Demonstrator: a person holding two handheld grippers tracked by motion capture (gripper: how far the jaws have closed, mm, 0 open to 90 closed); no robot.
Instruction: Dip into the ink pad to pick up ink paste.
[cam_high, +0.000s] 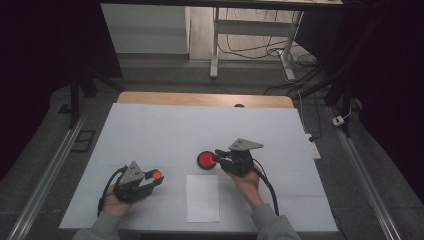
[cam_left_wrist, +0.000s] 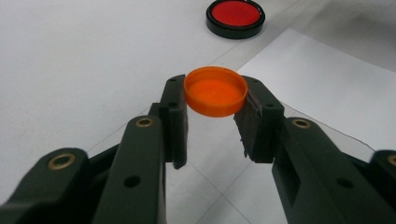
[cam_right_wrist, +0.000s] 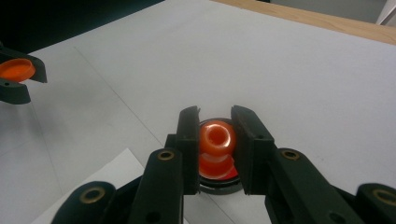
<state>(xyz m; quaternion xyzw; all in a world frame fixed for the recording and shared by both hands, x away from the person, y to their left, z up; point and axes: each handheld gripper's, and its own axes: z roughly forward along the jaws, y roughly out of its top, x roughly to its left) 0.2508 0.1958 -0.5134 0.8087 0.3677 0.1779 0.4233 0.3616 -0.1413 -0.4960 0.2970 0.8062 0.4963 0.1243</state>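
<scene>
While glossy, the rounded orange piece (cam_right_wrist: 216, 136) sits over a black-rimmed disc (cam_right_wrist: 219, 183).

Dish (cam_high: 206, 160) behind paper (cam_high: 202, 197) — cap (cam_high: 156, 175) left.

orange cap (cam_left_wrist: 215, 91) held level, open-side up | orange ring (cam_right_wrist: 216, 137), perhaps glossy, held above red dish (cam_high: 205, 160)
</scene>
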